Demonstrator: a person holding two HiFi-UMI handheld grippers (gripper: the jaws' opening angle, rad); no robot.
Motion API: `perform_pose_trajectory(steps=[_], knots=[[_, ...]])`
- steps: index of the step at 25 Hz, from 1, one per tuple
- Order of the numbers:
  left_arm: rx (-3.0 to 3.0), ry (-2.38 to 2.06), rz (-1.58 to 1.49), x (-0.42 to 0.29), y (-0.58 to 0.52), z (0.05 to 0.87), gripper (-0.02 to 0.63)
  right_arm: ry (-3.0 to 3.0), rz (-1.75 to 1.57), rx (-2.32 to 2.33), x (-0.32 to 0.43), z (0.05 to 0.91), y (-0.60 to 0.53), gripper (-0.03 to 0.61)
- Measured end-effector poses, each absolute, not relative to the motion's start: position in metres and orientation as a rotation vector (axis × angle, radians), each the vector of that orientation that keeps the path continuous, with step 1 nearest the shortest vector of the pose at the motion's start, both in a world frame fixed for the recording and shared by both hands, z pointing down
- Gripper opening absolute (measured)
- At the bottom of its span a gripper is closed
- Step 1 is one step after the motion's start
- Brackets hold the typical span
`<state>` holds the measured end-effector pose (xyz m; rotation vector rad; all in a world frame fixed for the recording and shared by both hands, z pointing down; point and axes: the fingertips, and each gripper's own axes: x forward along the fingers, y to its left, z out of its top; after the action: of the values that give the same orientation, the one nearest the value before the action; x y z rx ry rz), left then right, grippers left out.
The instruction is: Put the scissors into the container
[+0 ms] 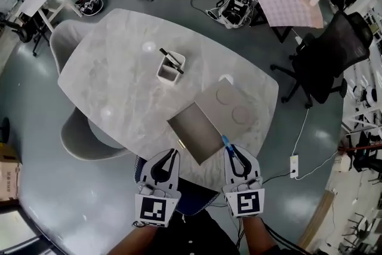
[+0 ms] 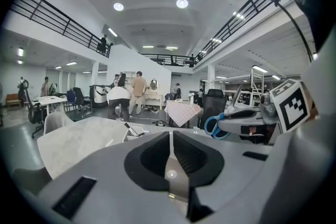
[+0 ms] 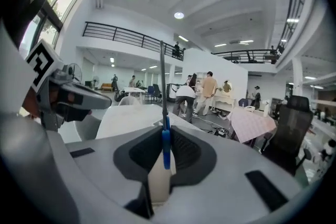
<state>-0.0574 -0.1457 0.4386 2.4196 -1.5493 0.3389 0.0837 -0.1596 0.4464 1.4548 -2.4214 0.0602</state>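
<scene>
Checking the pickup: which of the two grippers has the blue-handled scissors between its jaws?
The right gripper: its jaws clamp the blue-handled scissors, while the left gripper has jaws closed together with nothing between them.

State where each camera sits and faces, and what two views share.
Head view: on the person's head, facing steeply down at the marble table; forearms, left tongs, right tongs show.
Left gripper view: on the left tongs, facing along their shut jaws across the table; the right tongs show at right.
Right gripper view: on the right tongs, facing along jaws shut on the scissors; the left tongs show at left.
Shared: head and left gripper views show the white container.
</scene>
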Motion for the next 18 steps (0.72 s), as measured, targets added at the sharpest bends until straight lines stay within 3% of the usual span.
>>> perform_pose_trajectory(steps=[8, 18], knots=[[2.349, -1.525, 0.366, -0.057, -0.169, 0.494, 0.031, -2.269, -0.178, 1.097, 0.056, 0.528, -0.18, 0.04], [2.253, -1.484, 0.419, -0.059, -0.17, 0.563, 0.031, -1.976, -0.833, 0.61, 0.032, 0.629, -0.199, 0.04]])
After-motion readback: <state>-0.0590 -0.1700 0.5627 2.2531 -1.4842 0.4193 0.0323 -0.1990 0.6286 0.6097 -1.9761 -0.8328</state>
